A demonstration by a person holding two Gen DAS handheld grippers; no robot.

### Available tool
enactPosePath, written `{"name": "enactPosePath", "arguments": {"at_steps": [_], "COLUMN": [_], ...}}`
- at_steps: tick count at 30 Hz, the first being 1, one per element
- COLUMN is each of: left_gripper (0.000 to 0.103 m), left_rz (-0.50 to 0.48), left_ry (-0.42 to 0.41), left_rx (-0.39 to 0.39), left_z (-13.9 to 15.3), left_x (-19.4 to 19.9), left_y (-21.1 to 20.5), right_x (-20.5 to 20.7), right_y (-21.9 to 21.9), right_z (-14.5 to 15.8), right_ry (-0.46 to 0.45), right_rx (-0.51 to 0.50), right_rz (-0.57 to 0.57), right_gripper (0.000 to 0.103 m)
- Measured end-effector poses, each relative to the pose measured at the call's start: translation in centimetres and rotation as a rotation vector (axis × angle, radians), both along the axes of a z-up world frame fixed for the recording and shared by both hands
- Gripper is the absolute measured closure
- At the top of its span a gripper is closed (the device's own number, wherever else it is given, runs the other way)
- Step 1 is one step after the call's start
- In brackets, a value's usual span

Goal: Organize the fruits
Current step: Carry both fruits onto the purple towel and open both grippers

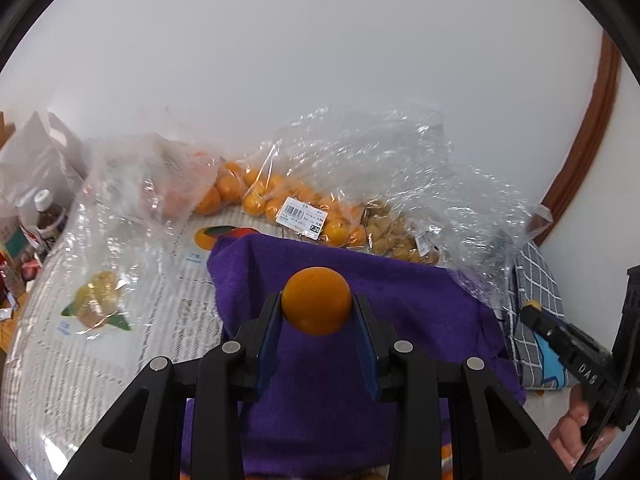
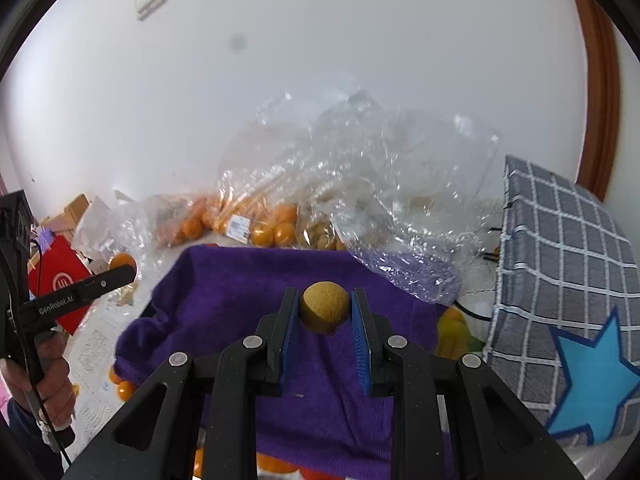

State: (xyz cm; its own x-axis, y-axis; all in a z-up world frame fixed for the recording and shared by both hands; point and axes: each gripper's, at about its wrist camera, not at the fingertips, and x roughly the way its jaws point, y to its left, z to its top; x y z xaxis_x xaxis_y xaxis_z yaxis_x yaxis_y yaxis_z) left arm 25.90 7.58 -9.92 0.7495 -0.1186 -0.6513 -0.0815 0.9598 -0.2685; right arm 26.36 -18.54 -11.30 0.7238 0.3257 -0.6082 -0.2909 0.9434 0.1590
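Left gripper (image 1: 316, 308): clamped on a small orange fruit (image 1: 316, 300), both blue pads pressed to its sides, held in the air above the purple cloth (image 1: 400, 320)
Right gripper (image 2: 325, 310): clamped on a small round brownish-yellow fruit (image 2: 324, 306) with a rough skin, held above the same cloth
Purple cloth: spread over the middle of the table (image 1: 80, 360), its far edge reaching toward the bags
Bag of orange fruits (image 1: 280, 200): clear plastic with a white price label (image 1: 302, 218), lying along the far edge of the table, against the white wall (image 1: 320, 60)
Bag of brownish fruits (image 1: 394, 232): clear plastic, just right of the orange ones, touching them
Loose plastic wrap (image 1: 380, 148): crumpled, heaped over and behind both bags
Checked grey bag (image 2: 560, 280): stands at the right edge of the table, a blue star (image 2: 588, 368) on its side
Bottle (image 1: 50, 216): at the far left edge
Hands: one (image 1: 576, 432) grips the right tool's handle, the other (image 2: 48, 384) the left tool's handle
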Motion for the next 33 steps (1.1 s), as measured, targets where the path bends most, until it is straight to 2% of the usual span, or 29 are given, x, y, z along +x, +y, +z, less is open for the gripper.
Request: {"name": "enactPosePath", "arguments": {"at_steps": [8,14,25,30,33], "left_gripper": [0.069,0.069,0.069,0.069,0.069], "left_rz": [0.001,-0.048,-0.081,-0.088,-0.089], "left_ry": [0.068,0.185,0.237,0.258,0.26], "left_rx": [0.024,0.024,0.015,0.034,0.042], "left_z": [-2.4,-5.6,-7.7,-8.1,-8.0], "left_x": [4.2,6.5,7.0,7.1,7.1], "left_y": [-0.7,-1.9,-2.1,-2.4,-2.4], "right_x": [3.7,5.0,5.8,5.7,5.5], "right_y": [0.1,0.3,0.0,0.3,0.1], "right_z": [-3.5,-5.5,-6.7,-7.1,-7.1], "right_ry": [0.106,0.164,0.188,0.18,0.183], "right_rx": [-0.014,-0.066,-0.094,-0.118,-0.114], "right_rz": [-0.013,-0.025,-0.047,-0.048,-0.046], "right_gripper": [0.077,0.077,0.077,0.077,0.071]}}
